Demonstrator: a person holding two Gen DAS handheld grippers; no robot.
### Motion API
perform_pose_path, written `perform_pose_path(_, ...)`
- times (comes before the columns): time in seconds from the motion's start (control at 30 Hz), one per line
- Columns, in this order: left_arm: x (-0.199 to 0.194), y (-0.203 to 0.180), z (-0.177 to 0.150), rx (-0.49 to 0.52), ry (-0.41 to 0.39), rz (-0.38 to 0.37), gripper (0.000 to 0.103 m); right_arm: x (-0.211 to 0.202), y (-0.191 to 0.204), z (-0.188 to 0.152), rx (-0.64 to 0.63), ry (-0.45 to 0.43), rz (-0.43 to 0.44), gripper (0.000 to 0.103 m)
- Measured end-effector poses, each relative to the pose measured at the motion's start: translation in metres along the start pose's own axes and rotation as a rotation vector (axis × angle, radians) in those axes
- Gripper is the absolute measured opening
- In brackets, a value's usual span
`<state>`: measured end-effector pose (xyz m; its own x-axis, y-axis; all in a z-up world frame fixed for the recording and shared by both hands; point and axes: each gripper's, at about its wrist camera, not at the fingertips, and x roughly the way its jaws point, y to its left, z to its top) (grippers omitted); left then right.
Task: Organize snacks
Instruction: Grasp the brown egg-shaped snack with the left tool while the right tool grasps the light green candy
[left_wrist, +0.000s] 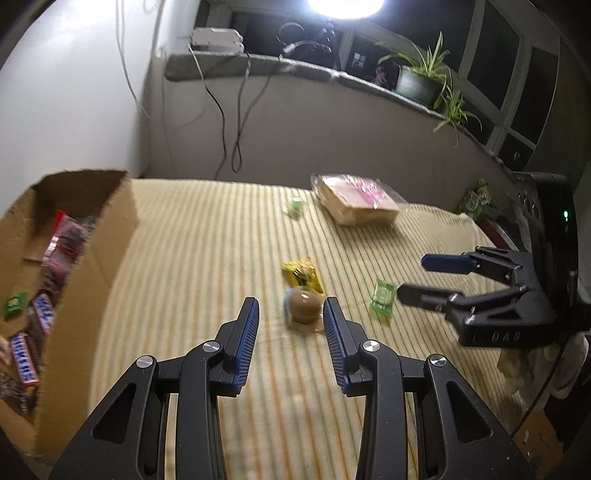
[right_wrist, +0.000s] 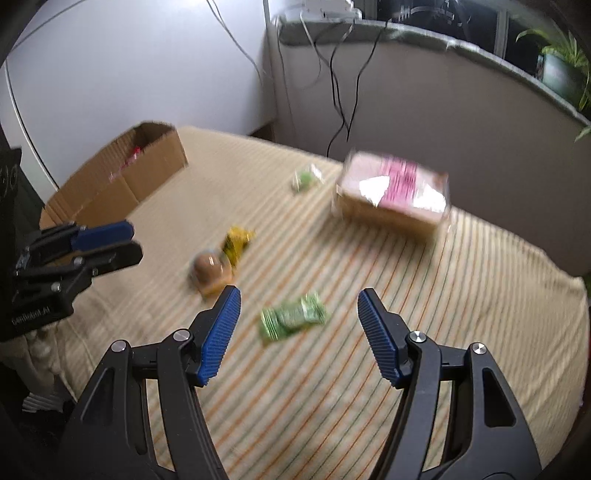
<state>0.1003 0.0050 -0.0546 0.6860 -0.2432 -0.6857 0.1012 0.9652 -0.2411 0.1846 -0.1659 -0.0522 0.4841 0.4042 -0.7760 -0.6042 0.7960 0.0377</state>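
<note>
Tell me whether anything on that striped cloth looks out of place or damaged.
Nothing looks damaged or spilled. Five snacks lie loose on the cloth instead of in the cardboard box: a wrapped brown bun, yellow packet, green packet, small green sweet and bagged bread.

- blue bar (left_wrist: 23, 359) in cardboard box (left_wrist: 92, 258): "SNICKERS", white letters, blurred
- second blue bar (left_wrist: 44, 313) beside it: white letters, unreadable
- right gripper (left_wrist: 410, 279) body: "DAS"-like letters, partly hidden
- left gripper (right_wrist: 135, 242) body: "GenRobot.AI", small
- pink label on bread pack (right_wrist: 393, 194): too blurred
</note>
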Motion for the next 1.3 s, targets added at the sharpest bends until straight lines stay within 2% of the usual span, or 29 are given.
perform_pose_path(0.2,0.024,-0.008,-0.001,0.019,0.046,0.001,0.035,0.02,0.003,-0.012,-0.04,0.042,0.016,0.069)
perform_pose_path(0.53,0.052,-0.006,0.001,0.033,0.106,0.006,0.035,0.037,0.009,-0.008,-0.076,0.068,0.022,0.069)
perform_pose_path(0.63,0.053,-0.005,0.001,0.035,0.106,0.004,0.035,0.044,0.012,-0.007,-0.092,0.072,0.01,0.064)
perform_pose_path(0.73,0.053,-0.005,0.0,0.036,0.105,0.004,0.034,0.044,0.013,-0.007,-0.099,0.065,0.0,0.054)
perform_pose_path(0.83,0.054,-0.007,0.0,0.043,0.103,0.005,0.027,0.043,0.013,-0.008,-0.098,0.063,-0.002,0.048)
perform_pose_path(1.23,0.052,-0.014,-0.002,0.07,0.088,0.016,0.025,0.032,0.015,-0.015,-0.108,0.046,-0.018,0.02)
perform_pose_path(1.27,0.051,-0.014,-0.003,0.073,0.086,0.016,0.025,0.032,0.015,-0.015,-0.108,0.05,-0.006,0.007)
perform_pose_path(1.3,0.05,-0.015,-0.003,0.076,0.082,0.016,0.025,0.032,0.015,-0.016,-0.108,0.06,0.014,0.006)
